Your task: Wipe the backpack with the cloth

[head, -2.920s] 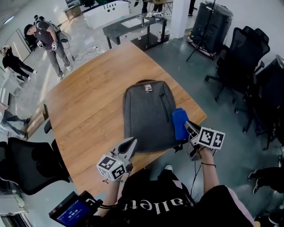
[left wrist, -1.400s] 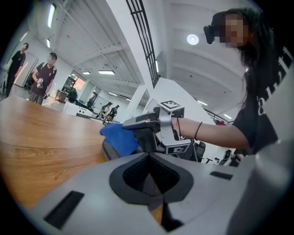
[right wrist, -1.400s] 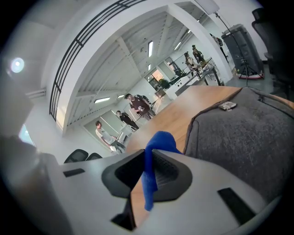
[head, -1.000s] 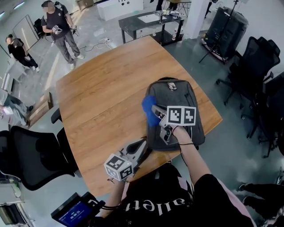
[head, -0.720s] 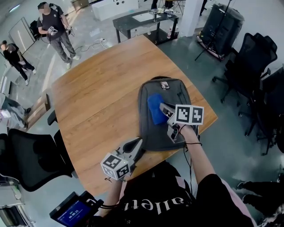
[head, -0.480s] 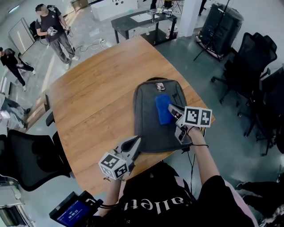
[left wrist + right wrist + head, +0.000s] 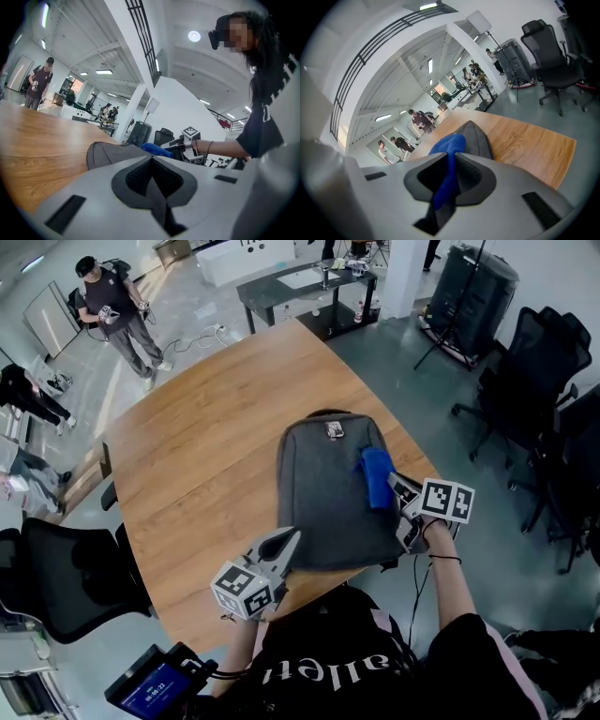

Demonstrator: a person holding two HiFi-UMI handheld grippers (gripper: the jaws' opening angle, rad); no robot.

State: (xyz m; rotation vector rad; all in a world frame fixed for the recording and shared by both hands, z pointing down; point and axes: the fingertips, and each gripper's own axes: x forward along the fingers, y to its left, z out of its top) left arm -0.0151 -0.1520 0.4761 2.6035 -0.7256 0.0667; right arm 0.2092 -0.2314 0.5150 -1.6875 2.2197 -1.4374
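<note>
Centre frame, filling most of the head view: wooden table (image 7: 187, 456). Lying flat near its lower-right edge, grey backpack (image 7: 323, 498). Down at the pack's lower-left corner, left gripper (image 7: 286, 542), jaws pressed together on nothing. Over on the pack's right edge, right gripper (image 7: 394, 486), pinching the blue cloth (image 7: 377, 476).

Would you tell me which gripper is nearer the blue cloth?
Right. The right gripper holds the cloth against the backpack; the left gripper pinches the backpack's near-left corner, apart from the cloth.
</note>
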